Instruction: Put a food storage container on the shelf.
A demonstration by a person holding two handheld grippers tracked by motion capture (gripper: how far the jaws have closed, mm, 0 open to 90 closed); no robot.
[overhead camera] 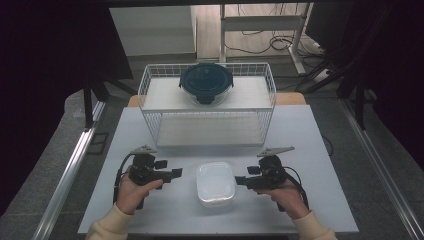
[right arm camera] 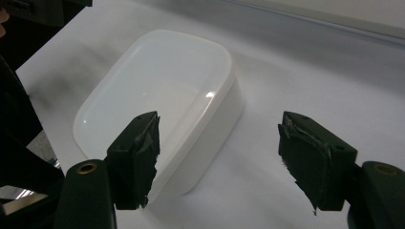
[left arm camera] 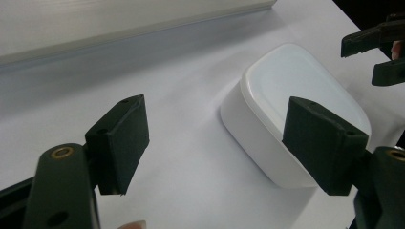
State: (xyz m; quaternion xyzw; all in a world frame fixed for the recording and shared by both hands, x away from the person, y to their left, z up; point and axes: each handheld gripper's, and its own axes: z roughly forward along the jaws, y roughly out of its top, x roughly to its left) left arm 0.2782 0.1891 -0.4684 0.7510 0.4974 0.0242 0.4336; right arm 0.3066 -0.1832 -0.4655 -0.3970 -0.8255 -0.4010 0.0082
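A white container (overhead camera: pixel 216 183) with rounded corners sits on the white table (overhead camera: pixel 310 150) near the front edge, between my two hands. My left gripper (overhead camera: pixel 177 173) points right at it from the left, a short gap away, with its jaws wide apart and nothing between them. My right gripper (overhead camera: pixel 239 181) points left at the container's right side, open and holding nothing. In the left gripper view, the container (left arm camera: pixel 296 81) lies ahead of my left gripper (left arm camera: pixel 217 129), toward its right jaw. In the right gripper view, the container (right arm camera: pixel 162 81) lies beyond the left jaw of my right gripper (right arm camera: pixel 224 143).
A white wire rack (overhead camera: pixel 207 102) with two shelves stands at the back of the table. A round container with a dark lid (overhead camera: pixel 206 80) rests on its top shelf. Bare table surface lies between the rack and the white container.
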